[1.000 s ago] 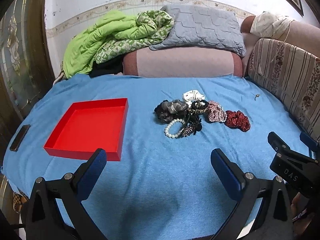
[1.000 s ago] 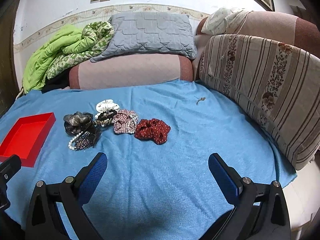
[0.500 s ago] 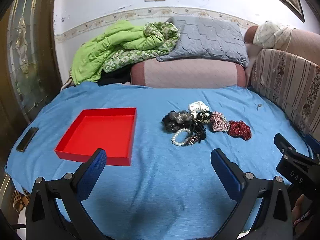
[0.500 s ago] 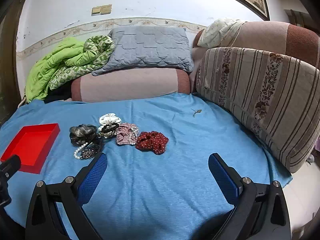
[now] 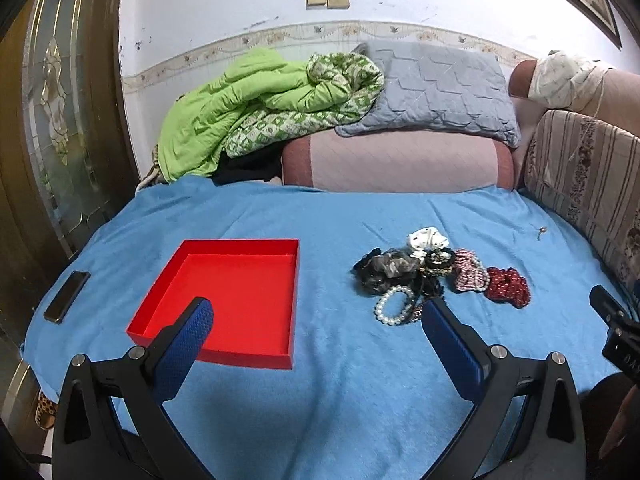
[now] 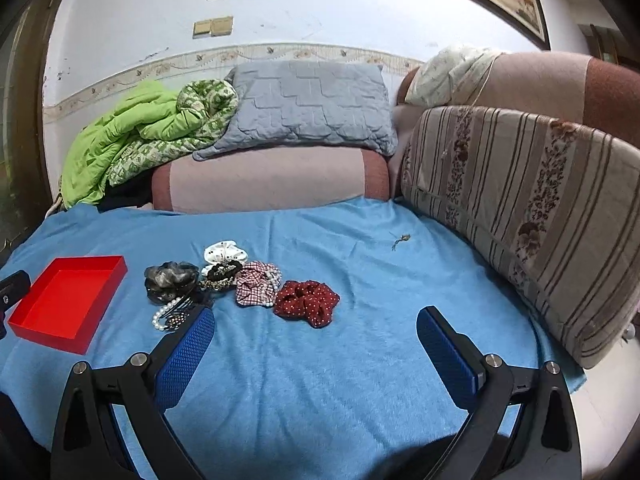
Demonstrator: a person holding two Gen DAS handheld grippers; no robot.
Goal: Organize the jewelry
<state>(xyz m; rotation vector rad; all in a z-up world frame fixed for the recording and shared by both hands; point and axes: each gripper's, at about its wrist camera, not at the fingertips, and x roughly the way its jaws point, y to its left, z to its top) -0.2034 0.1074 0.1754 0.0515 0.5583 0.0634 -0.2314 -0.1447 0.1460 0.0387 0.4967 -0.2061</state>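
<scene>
An empty red tray (image 5: pixel 188 248) lies on the blue cloth (image 5: pixel 320 400), also seen at the left in the right wrist view (image 6: pixel 86 258). To its right is a cluster of scrunchies: grey (image 5: pixel 386 266), white (image 5: pixel 426 239), checked pink (image 5: pixel 470 274), dark red dotted (image 5: pixel 508 290), plus a pearl bracelet (image 5: pixel 390 306). The cluster also shows in the right wrist view, with the red scrunchie (image 6: pixel 308 300) and pearl bracelet (image 6: pixel 164 314). My left gripper (image 5: pixel 316 320) is open and empty, short of the tray and cluster. My right gripper (image 6: pixel 316 328) is open and empty, just short of the cluster.
A dark phone (image 5: pixel 66 296) lies at the cloth's left edge. A small trinket (image 6: pixel 400 239) lies alone at the far right. A pink bolster (image 5: pixel 396 160), grey pillow (image 5: pixel 436 88) and green quilt (image 5: pixel 248 108) line the back; a striped cushion (image 6: pixel 520 208) bounds the right.
Both grippers have pulled back and risen, so the tray and cluster look smaller and lower in view. Both stay open and nothing on the cloth has moved.
</scene>
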